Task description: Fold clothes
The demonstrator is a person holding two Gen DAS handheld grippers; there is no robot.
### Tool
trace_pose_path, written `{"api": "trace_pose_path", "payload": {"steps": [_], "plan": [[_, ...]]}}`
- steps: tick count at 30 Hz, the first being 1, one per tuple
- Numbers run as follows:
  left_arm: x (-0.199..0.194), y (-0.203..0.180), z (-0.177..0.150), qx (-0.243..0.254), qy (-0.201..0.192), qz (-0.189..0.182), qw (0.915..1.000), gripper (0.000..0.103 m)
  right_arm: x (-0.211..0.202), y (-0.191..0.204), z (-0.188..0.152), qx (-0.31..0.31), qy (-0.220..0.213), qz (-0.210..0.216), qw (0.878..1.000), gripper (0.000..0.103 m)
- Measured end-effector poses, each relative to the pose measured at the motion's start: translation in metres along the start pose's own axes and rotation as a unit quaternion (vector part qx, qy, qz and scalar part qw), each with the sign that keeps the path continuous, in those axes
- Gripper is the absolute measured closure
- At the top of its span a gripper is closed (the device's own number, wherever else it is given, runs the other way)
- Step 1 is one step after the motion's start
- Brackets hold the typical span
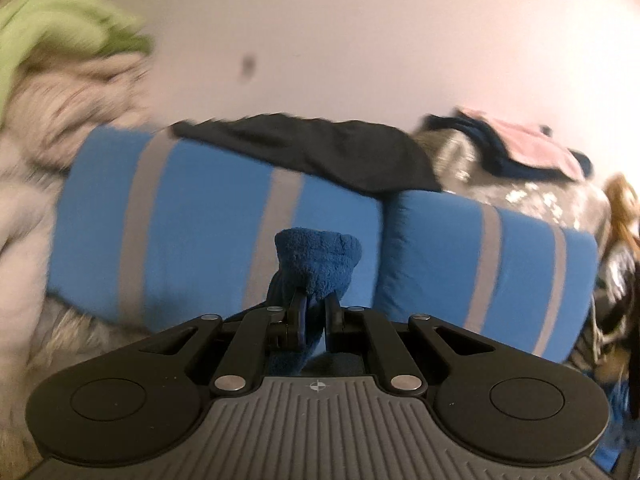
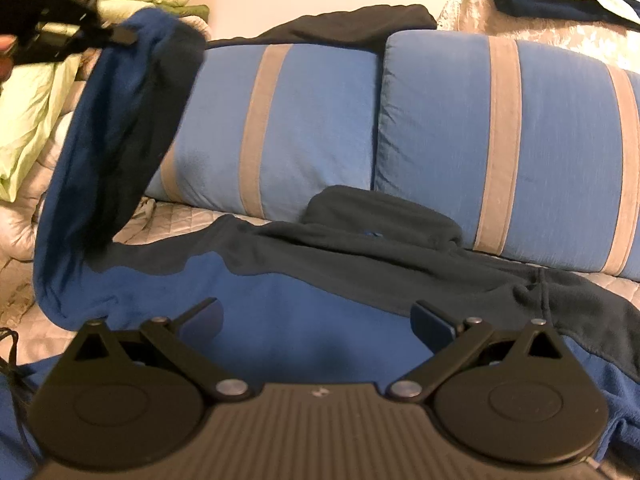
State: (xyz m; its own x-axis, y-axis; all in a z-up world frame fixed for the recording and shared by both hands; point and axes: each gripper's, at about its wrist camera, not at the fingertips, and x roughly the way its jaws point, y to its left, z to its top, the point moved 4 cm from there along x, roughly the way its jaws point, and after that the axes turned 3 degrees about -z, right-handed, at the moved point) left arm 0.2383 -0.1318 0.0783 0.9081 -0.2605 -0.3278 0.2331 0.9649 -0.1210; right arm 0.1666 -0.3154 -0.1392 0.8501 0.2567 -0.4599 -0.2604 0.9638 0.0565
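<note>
A blue fleece garment [image 2: 304,300] with a dark grey inner side lies spread on the bed below the cushions. My left gripper [image 1: 316,300] is shut on a bunched corner of this fleece [image 1: 320,256], which sticks out past the fingertips. The right wrist view shows the left gripper [image 2: 116,34] at the top left, holding that edge high so the cloth hangs in a curve [image 2: 116,128]. My right gripper [image 2: 316,314] stands open just above the flat blue part, with nothing between its fingers.
Two blue cushions with grey stripes [image 2: 500,140] stand behind the garment. A black garment [image 1: 320,148] lies over their top. Green cloth [image 1: 60,24] is piled at the left, pink and navy clothes [image 1: 532,144] at the right. A quilted cover [image 2: 168,216] lies under all.
</note>
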Motion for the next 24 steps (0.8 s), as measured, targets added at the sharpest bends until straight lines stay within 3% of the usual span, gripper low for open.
{"api": "trace_pose_path", "payload": {"steps": [8, 10, 12, 14, 18, 24], "plan": [[0.047, -0.060, -0.045, 0.092, 0.054, -0.044, 0.9934, 0.093, 0.003, -0.003, -0.002, -0.001, 0.006, -0.016, 1.000, 0.000], [0.060, -0.072, -0.065, 0.133, 0.076, -0.052, 0.9869, 0.079, 0.004, -0.005, -0.004, -0.001, 0.010, -0.022, 1.000, 0.000], [0.070, -0.082, -0.084, 0.167, 0.099, -0.059, 0.9792, 0.039, 0.006, -0.008, -0.005, 0.000, 0.015, -0.025, 1.000, 0.000], [0.069, -0.083, -0.093, 0.173, 0.109, -0.067, 0.9766, 0.029, 0.007, -0.009, -0.007, -0.004, 0.018, -0.027, 0.999, 0.000], [0.061, -0.080, -0.103, 0.170, 0.122, -0.082, 0.9744, 0.028, 0.008, -0.007, -0.009, -0.023, 0.019, -0.032, 0.999, 0.000], [0.030, -0.045, -0.097, 0.144, 0.110, -0.070, 0.9810, 0.028, 0.007, 0.011, -0.014, -0.107, 0.006, -0.044, 0.993, 0.000]]}}
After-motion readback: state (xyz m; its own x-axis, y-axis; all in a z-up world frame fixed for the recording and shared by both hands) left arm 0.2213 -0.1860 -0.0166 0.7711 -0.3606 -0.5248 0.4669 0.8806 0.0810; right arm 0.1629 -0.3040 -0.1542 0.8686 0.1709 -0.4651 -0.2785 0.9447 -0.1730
